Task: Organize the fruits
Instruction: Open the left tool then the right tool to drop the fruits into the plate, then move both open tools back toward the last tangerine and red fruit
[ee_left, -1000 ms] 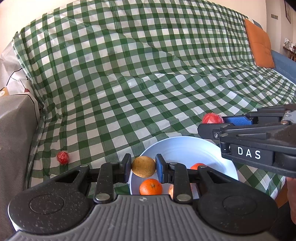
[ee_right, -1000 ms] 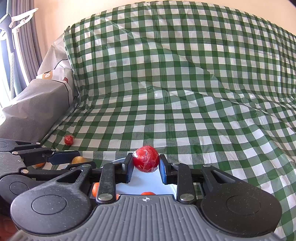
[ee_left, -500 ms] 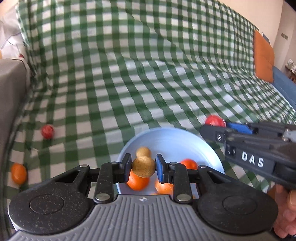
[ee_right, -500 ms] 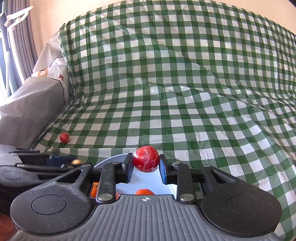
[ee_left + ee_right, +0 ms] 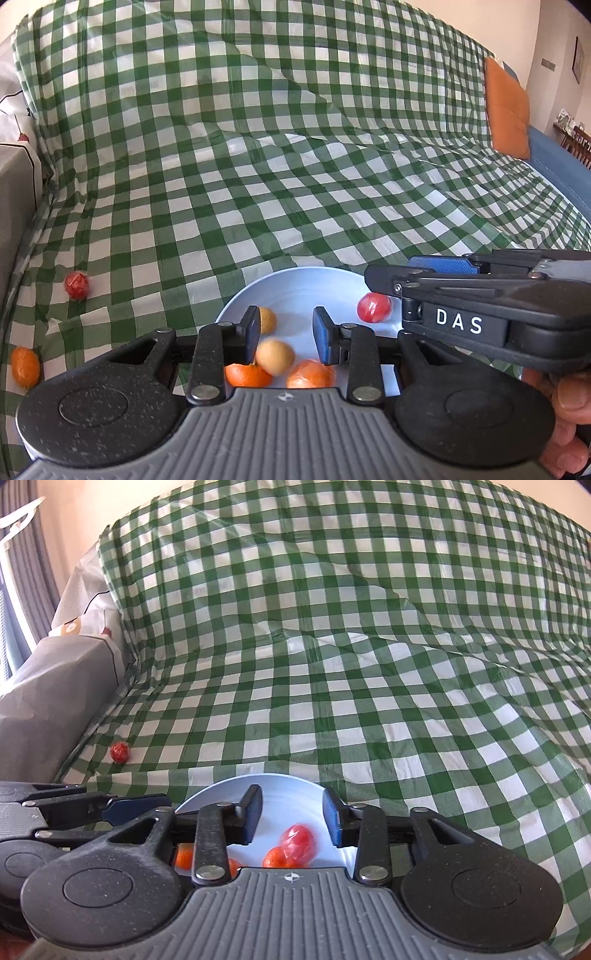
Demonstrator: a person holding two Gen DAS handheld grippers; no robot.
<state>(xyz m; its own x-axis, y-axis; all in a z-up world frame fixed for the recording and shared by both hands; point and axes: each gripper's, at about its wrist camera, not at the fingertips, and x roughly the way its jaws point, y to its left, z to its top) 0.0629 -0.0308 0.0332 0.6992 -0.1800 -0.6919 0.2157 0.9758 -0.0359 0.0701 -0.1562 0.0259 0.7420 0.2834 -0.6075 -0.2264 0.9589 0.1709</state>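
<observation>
A pale blue bowl [image 5: 306, 284] sits on the green checked cloth and holds oranges [image 5: 248, 373], two tan round fruits and a red fruit. Over the bowl, my left gripper [image 5: 285, 332] has its jaws opening; the tan fruit [image 5: 275, 356] is blurred below them, free of the pads. My right gripper [image 5: 293, 816] also hangs over the bowl [image 5: 291, 786] with jaws opening. The red fruit [image 5: 298, 841] lies blurred in the bowl beneath it, clear of the pads. Seen from the left wrist, that red fruit [image 5: 373, 307] rests just under the right gripper's tips.
A second red fruit [image 5: 77, 290] and a loose orange [image 5: 25, 366] lie on the cloth at the left. A grey armrest [image 5: 48, 686] bounds the left side. An orange cushion [image 5: 506, 107] stands far right. A hand [image 5: 565, 417] holds the right gripper.
Both grippers opened. The tan fruit dropped out of the left jaws and the red fruit out of the right jaws, both into the bowl.
</observation>
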